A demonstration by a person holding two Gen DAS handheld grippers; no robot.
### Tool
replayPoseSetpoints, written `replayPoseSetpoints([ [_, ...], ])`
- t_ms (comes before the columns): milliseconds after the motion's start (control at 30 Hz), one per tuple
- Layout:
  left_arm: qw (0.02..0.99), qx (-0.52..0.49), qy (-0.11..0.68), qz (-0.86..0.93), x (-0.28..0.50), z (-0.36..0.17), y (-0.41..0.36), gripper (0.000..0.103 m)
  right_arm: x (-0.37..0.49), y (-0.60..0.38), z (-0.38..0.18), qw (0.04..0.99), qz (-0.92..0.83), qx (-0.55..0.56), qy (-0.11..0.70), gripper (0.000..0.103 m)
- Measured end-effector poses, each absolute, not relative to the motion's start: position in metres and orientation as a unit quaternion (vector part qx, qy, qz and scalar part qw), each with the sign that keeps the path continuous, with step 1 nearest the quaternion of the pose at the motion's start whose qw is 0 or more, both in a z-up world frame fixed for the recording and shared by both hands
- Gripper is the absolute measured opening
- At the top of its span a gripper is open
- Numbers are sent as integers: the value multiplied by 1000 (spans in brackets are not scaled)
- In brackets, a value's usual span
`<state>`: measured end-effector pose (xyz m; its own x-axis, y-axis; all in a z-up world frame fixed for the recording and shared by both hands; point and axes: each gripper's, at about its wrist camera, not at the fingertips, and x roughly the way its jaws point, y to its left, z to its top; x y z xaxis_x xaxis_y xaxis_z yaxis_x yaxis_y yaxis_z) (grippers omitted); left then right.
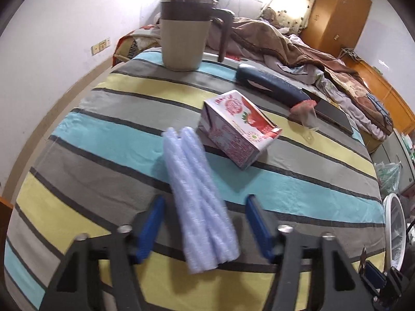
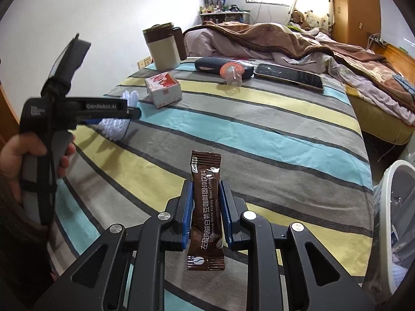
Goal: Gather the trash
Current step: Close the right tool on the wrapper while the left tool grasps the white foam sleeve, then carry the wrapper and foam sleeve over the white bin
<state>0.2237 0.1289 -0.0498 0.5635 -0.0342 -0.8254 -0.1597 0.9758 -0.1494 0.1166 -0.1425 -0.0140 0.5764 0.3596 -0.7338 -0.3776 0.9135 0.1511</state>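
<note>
Clearly the foam net [image 1: 199, 197] looked light and squashy, best pinched mid-length between the left tool's [image 1: 205, 207] parted pads, while the right tool [image 2: 206, 194] clamped a sachet [image 2: 206, 207].

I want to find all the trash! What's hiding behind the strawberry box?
Behind the strawberry box lie a dark blue case and an orange-lidded cup on the striped blanket. The blanket directly behind the box is hidden.

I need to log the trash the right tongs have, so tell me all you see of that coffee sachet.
The coffee sachet is a slim, glossy dark-brown stick pack with white print, crimped ends and a coffee-bean mark at its near end. It looks unopened, though that is hard to judge. It stands lengthwise between the right tongs, whose blue pads pinch its edges, above the striped bedspread.
</note>
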Motion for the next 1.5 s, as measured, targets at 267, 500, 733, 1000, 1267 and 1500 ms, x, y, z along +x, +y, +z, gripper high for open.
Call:
replayPoseSetpoints([
  [267,882,-85,461,45,224,-50,126,29,120,-149,-15,890,199,-1,410,23],
  [500,892,-67,445,33,210,-40,115,27,120,-153,-14,893,192,3,406,23],
  [733,901,-57,430,11,191,-28,94,27,116,-161,-9,900,179,11,398,23],
  [1000,907,-46,418,-35,171,-18,57,27,107,-176,1,910,161,18,382,23],
  [1267,913,-34,400,-76,157,-5,15,27,99,-202,9,920,132,36,368,23],
  [1500,912,-20,395,-111,148,1,-21,27,93,-231,14,927,102,46,357,23],
])
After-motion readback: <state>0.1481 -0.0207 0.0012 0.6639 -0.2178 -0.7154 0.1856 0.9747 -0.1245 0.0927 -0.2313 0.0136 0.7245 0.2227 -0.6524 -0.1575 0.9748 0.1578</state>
